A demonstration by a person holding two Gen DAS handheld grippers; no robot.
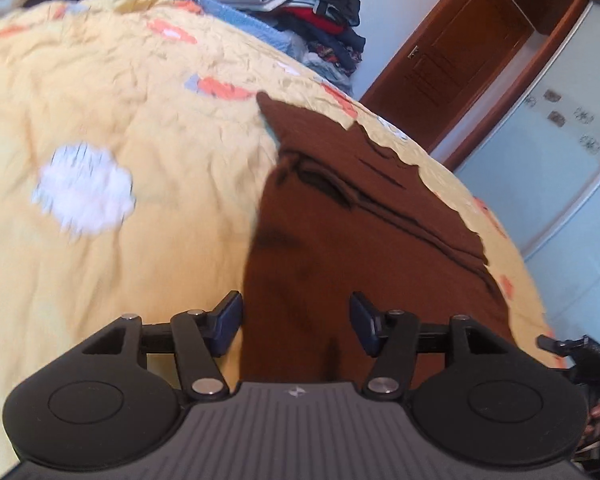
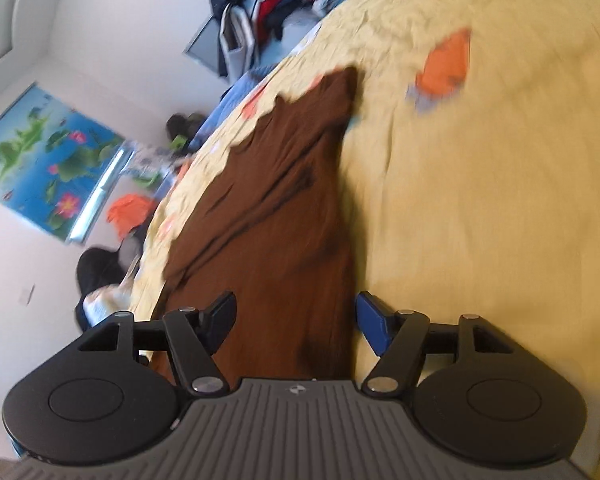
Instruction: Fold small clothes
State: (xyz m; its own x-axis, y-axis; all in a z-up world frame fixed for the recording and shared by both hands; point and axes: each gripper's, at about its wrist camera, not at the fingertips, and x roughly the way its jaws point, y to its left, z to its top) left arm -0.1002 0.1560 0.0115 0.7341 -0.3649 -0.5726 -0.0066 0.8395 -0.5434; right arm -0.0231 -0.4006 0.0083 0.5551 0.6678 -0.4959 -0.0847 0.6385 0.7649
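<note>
You look to be at the start of the fold: the brown garment (image 1: pixel 360 240) lies stretched on the yellow bedspread (image 1: pixel 120 128), running toward 12 o'clock from both grippers. Your left gripper (image 1: pixel 296 322) and right gripper (image 2: pixel 296 320) stand wide open above its near edge (holding nothing). Next, lower and pinch that edge.
</note>
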